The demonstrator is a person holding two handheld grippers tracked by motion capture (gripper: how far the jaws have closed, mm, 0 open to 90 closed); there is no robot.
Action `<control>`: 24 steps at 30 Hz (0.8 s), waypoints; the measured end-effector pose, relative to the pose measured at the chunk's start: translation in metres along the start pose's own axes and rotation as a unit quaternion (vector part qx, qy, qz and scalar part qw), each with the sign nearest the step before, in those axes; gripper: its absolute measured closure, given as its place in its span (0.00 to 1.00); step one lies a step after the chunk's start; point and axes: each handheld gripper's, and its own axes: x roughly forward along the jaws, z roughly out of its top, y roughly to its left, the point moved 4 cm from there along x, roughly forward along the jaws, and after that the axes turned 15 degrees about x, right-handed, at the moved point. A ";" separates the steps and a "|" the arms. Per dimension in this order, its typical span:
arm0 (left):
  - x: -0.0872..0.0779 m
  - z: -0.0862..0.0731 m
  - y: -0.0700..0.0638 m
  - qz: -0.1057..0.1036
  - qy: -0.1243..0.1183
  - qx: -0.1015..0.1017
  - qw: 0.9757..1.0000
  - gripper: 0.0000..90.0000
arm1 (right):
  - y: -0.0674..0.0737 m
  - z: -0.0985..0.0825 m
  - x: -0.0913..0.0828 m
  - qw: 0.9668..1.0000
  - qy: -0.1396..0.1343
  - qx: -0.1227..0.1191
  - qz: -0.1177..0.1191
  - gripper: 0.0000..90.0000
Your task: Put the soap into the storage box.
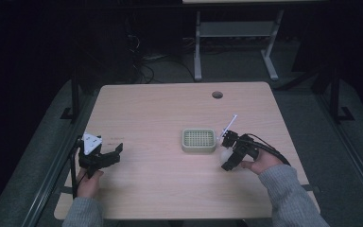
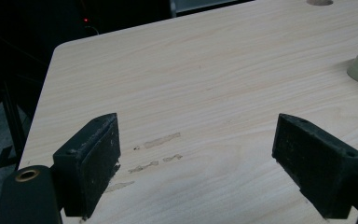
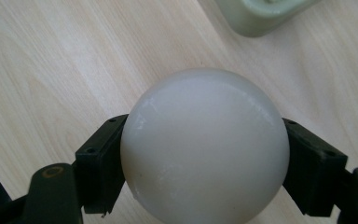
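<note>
1 white ball [image 3: 205, 144] sits squeezed between the right gripper's [image 3: 205, 154] 2 jaws, just beside the green tray [image 1: 198, 140]. It looks smooth, hard, light and slippery, so hold it across its widest part. The left gripper's [image 2: 196, 158] jaws are wide apart, holding nothing.

Grey knit sleeves [image 1: 288, 189]; black grippers, grey triangular plate [image 1: 91, 143].

A light wood-grain table [image 1: 160, 142] with rounded corners has a round cable hole [image 1: 217, 94] near its far edge. A pale green tray with a grid top [image 1: 198, 140] sits on it, right of centre. Faint scuff marks [image 2: 161, 140] mark the surface.
</note>
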 end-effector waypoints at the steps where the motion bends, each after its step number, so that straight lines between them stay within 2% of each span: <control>1: 0.000 0.000 0.000 0.000 0.001 0.000 1.000 0.16 | 0.000 0.001 -0.001 1.000 -0.001 -0.002 0.002 0.26; 12: 0.000 0.000 0.000 0.000 0.000 0.001 1.000 0.16 | -0.001 0.016 -0.008 1.000 -0.003 -0.005 0.010 0.26; 16: 0.000 0.000 0.001 0.002 -0.002 -0.004 1.000 0.17 | 0.000 0.022 -0.010 1.000 0.000 -0.006 0.015 0.26; 24: -0.001 0.001 0.002 0.001 -0.002 -0.001 1.000 0.17 | 0.001 0.031 -0.006 1.000 0.008 -0.013 0.015 0.26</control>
